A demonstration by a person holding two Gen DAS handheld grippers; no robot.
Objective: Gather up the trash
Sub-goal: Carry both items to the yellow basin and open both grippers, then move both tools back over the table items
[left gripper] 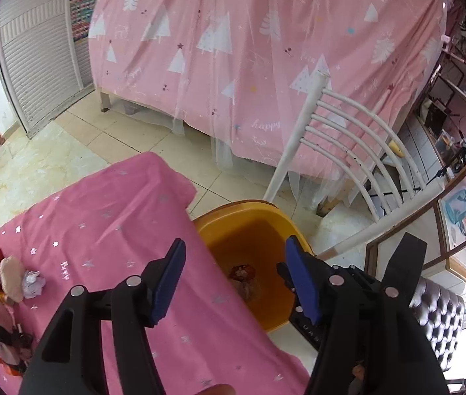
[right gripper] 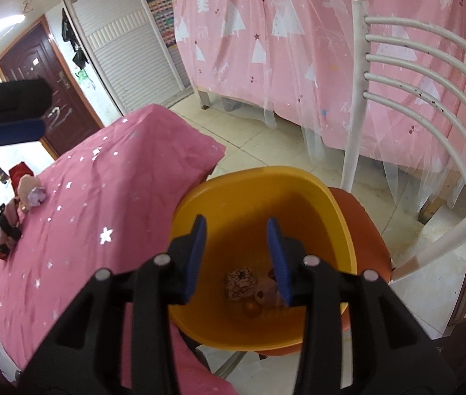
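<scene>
Left claw and right claw, both held over the yellow bin, with jaws parted and nothing between the blue pads. Crumpled scraps of trash lie on the bin floor directly below the right claw. A further crumpled paper ball rests on the pink-covered tabletop, well to the left of the left claw, beside a cloth doll.

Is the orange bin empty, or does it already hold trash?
Not empty. The orange bin holds a few crumpled trash pieces at its bottom; most of the inside is bare.
</scene>
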